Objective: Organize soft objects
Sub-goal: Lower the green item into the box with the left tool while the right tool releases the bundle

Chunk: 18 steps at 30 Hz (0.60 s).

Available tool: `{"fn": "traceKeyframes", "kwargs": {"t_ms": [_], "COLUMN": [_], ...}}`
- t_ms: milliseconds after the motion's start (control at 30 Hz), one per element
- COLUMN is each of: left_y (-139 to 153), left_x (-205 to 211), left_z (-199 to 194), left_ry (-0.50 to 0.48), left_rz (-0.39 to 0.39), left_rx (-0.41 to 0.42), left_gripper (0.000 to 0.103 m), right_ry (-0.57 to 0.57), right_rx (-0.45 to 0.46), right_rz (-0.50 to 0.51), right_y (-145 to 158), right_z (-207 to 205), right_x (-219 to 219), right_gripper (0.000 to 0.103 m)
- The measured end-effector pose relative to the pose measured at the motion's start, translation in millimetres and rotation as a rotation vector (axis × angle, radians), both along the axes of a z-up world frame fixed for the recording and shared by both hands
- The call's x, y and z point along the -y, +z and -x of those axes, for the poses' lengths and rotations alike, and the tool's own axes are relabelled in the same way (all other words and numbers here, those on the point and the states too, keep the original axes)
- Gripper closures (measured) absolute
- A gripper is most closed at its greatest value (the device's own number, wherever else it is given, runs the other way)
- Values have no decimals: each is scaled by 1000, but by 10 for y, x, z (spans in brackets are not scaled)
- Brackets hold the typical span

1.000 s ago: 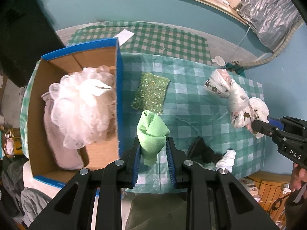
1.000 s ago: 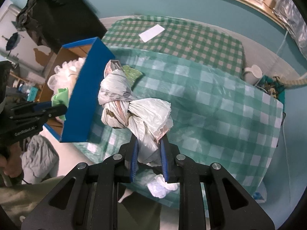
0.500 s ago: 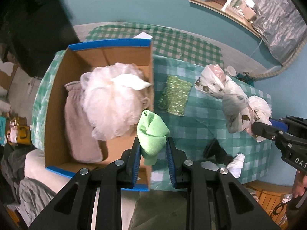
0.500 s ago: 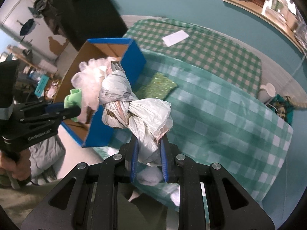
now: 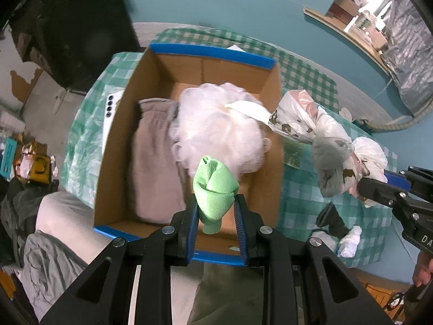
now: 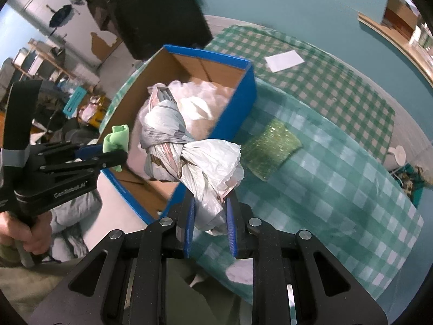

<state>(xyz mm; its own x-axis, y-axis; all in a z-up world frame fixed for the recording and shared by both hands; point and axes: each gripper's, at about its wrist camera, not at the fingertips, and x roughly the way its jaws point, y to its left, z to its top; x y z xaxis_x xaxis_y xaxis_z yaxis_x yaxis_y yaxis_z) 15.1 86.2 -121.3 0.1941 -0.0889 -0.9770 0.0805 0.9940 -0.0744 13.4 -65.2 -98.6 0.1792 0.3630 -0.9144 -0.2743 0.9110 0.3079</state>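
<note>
Left gripper [image 5: 215, 211] clamped on a green cloth [image 5: 215, 187], above the open cardboard box [image 5: 211, 54] holding a white mesh pouf [image 5: 216, 127] and grey towel [image 5: 154, 162]. Right gripper [image 6: 209, 216] clamped on knotted plastic bags [image 6: 189, 151] beside the box's blue wall. Green scouring pad [image 6: 270, 146] flat on the checked tablecloth [image 6: 338, 189]; white paper [image 6: 284, 61] farther back.

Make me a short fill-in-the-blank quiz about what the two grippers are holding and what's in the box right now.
1. The left gripper is shut on a folded ____ cloth.
2. The right gripper is shut on a knotted plastic ____.
3. The white bath pouf lies inside the cardboard ____.
4. The green scrub pad lies on the checked ____, outside the cardboard.

Missing words: green; bag; box; tablecloth
</note>
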Motion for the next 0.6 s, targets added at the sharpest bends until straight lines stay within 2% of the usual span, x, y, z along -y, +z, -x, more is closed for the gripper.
{"fn": "traceKeyframes", "kwargs": {"t_ms": [333,600], "left_y": [-144,-312], "left_x": [-365,-549], "left_z": [-74,-133], "left_ry": [41,39], "left_rz": [-14,-24], "left_rx": [-26,-55], "left_gripper": [78,78], "right_ry": [53,80], "right_rx": [-25,-58], "right_rz": [0,10], "right_y": [-97,-228], "right_z": [-119,-171], "right_x": [-406,-685], "right_gripper": [83,83]}}
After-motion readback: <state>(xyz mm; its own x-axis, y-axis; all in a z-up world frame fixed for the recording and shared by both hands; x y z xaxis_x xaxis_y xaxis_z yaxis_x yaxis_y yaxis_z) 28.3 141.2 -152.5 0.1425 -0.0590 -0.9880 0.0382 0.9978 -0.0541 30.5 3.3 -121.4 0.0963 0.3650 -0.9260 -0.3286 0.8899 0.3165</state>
